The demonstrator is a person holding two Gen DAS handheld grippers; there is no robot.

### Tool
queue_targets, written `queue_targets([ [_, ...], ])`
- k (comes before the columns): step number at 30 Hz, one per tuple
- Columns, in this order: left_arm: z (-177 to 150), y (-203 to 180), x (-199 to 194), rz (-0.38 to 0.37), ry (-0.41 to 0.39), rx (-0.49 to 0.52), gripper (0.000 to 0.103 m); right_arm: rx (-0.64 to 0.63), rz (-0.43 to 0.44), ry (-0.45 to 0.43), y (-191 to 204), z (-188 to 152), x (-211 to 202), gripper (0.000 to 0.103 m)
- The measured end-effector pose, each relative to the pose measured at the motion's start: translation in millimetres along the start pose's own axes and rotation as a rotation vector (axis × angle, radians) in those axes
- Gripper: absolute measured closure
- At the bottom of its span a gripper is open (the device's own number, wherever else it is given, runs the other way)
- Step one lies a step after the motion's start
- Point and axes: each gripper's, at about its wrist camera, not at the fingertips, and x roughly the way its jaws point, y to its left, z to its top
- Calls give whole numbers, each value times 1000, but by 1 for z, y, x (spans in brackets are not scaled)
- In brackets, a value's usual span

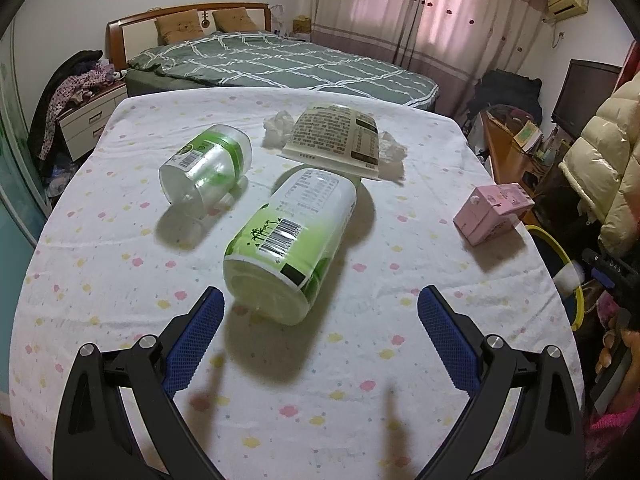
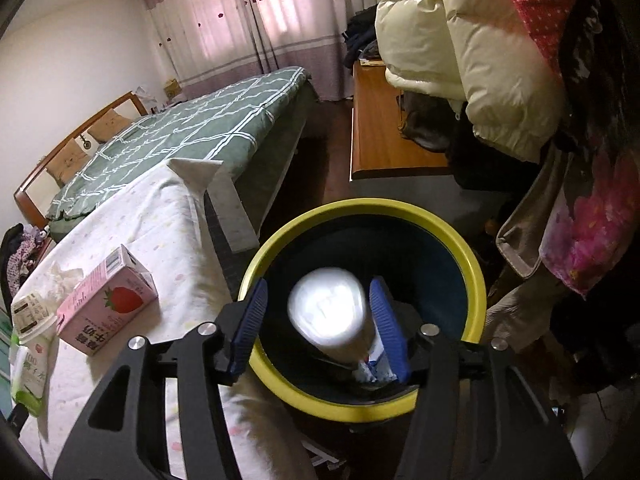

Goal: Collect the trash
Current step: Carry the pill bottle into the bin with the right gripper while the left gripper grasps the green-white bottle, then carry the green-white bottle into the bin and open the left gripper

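Right wrist view: a white cup (image 2: 326,312) sits between the fingers of the right gripper (image 2: 320,320), but it is blurry. I cannot tell if the blue pads (image 2: 386,328) touch it. The fingers are partly apart. Right under them is a yellow-rimmed bin (image 2: 472,280) with a dark inside. Something blue and white lies in it, half hidden by the right finger. To the left of the fingers, a pink strawberry milk carton (image 2: 108,304) lies on the table (image 2: 180,240).

In the left wrist view, the left gripper (image 1: 320,312) has its fingers wide apart with nothing between them. A green and white bottle (image 1: 288,248) lies on its side just ahead of the fingertips. A clear jar (image 1: 206,168) lies farther ahead to the left. Past the bottle, a paper bowl (image 1: 336,140) is tipped over, hiding part of some crumpled tissue (image 1: 276,128). The bin is cut off at the right edge.
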Motion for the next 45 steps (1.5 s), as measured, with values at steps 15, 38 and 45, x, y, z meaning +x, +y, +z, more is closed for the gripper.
queue_targets([
  [15,14,12,21,-7,19,-20,7,-23,33,21,13,-5,6,49],
  [38,21,-2,18,-20,-13,57,52,-30,51,15,12,-8,1,49],
  [45,26,-8,-22,-12,-84,108,52,-25,61,-5,7,-8,-12,49],
])
